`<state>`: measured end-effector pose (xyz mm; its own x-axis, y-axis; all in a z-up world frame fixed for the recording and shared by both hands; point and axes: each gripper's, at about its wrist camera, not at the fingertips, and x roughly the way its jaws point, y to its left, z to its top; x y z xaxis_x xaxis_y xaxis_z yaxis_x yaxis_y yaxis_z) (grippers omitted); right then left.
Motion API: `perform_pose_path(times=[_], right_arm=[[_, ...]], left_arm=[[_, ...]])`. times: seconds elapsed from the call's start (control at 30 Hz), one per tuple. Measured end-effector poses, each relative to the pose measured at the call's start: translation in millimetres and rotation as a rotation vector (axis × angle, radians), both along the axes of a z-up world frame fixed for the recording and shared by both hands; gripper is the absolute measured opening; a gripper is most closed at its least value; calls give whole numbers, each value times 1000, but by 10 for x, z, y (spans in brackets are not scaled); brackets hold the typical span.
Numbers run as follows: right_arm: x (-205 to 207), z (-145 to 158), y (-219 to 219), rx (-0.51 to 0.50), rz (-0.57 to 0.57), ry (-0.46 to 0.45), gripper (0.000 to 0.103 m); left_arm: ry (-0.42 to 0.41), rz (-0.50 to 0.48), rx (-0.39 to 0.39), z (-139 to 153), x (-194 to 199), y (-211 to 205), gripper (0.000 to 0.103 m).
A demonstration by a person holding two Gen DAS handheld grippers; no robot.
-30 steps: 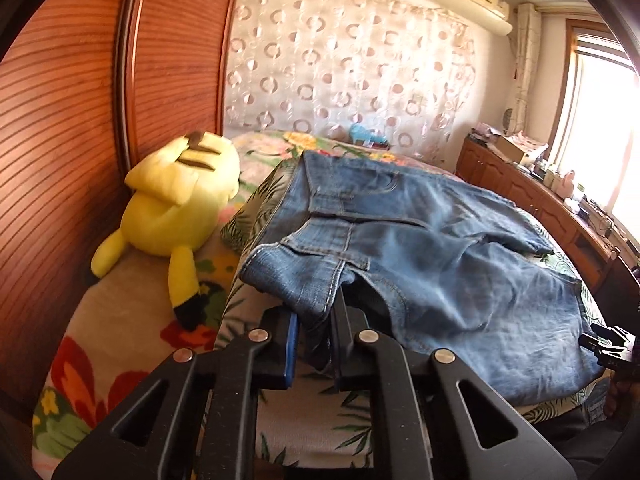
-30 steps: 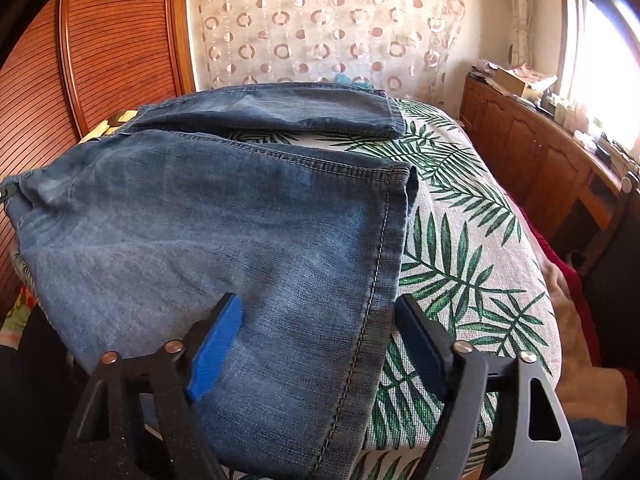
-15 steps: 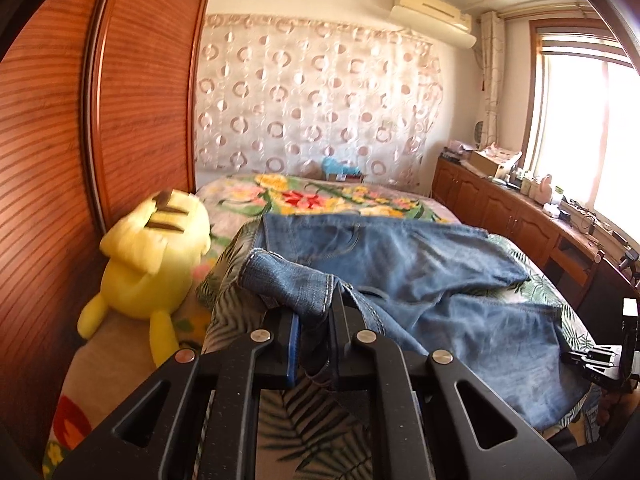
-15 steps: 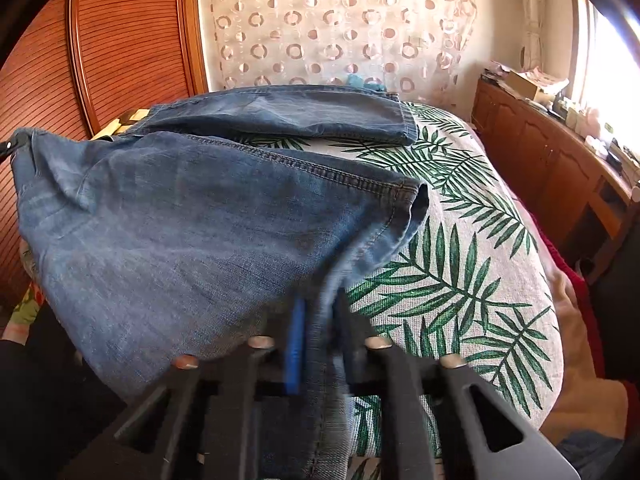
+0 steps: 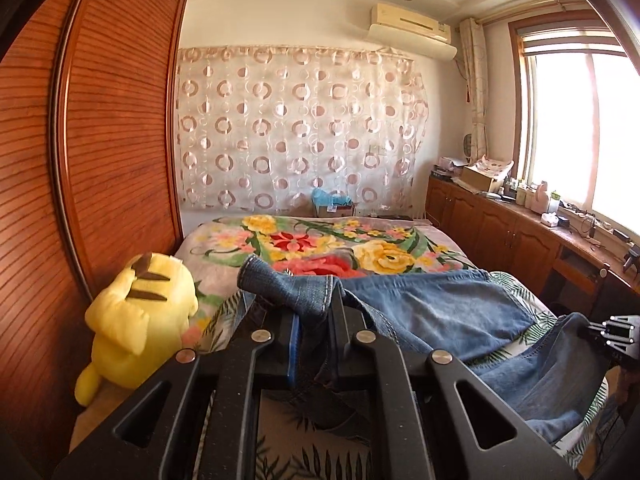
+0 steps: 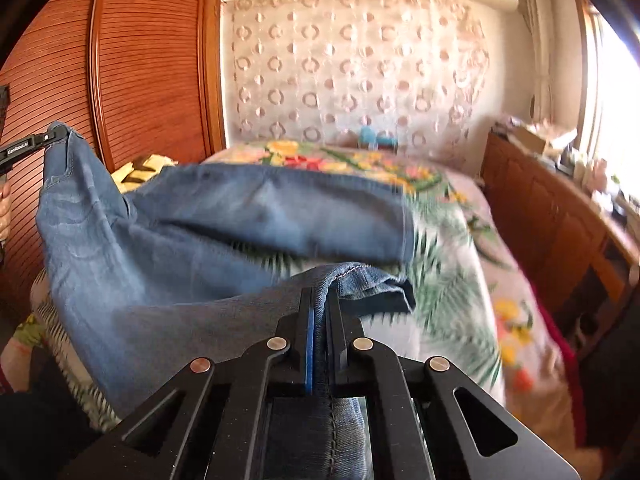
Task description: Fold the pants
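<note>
Blue denim pants (image 5: 432, 312) lie across the bed, partly lifted at both near ends. My left gripper (image 5: 314, 304) is shut on the waistband corner, which bunches over its fingertips. In the right wrist view my right gripper (image 6: 320, 300) is shut on the hem of a pant leg (image 6: 360, 280), raised off the bed. The other leg (image 6: 280, 208) still rests flat further back. The left gripper (image 6: 52, 136) shows at the far left of that view, holding up the waist end. The right gripper (image 5: 616, 332) appears at the right edge of the left wrist view.
A yellow plush toy (image 5: 140, 316) sits on the bed by the wooden wardrobe (image 5: 100, 160). The bed cover (image 5: 320, 244) has floral and leaf prints. A wooden cabinet (image 5: 500, 220) with clutter runs along the right under the window. A person's hand (image 6: 4, 208) shows at left.
The right gripper closed on the pant leg hem and lifted it. The left gripper rose with the waistband, pulling the pants off the bed; both views now look higher into the room.
</note>
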<state>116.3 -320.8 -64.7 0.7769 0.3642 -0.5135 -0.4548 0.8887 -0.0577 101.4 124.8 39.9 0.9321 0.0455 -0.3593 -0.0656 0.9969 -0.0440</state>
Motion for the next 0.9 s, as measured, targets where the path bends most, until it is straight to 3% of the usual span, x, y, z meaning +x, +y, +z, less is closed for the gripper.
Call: perform_pose_path(times=[0.17, 0.37, 0.63, 0.7, 0.77, 0.9], right_arm=[[498, 67, 176, -41, 8, -12, 4], [1098, -210, 398, -80, 18, 90, 4], [1423, -389, 551, -85, 22, 160, 4], [1393, -352, 511, -67, 17, 166, 13], [1359, -322, 434, -46, 5, 173, 30], [1182, -207, 258, -4, -26, 180, 46]], left_arm=[[21, 7, 17, -53, 371, 26, 12], [68, 10, -3, -231, 601, 51, 12], [100, -9, 26, -293, 717, -45, 12], [99, -16, 26, -295, 725, -58, 12], [99, -22, 15, -298, 723, -57, 12], [95, -28, -3, -315, 698, -54, 12]])
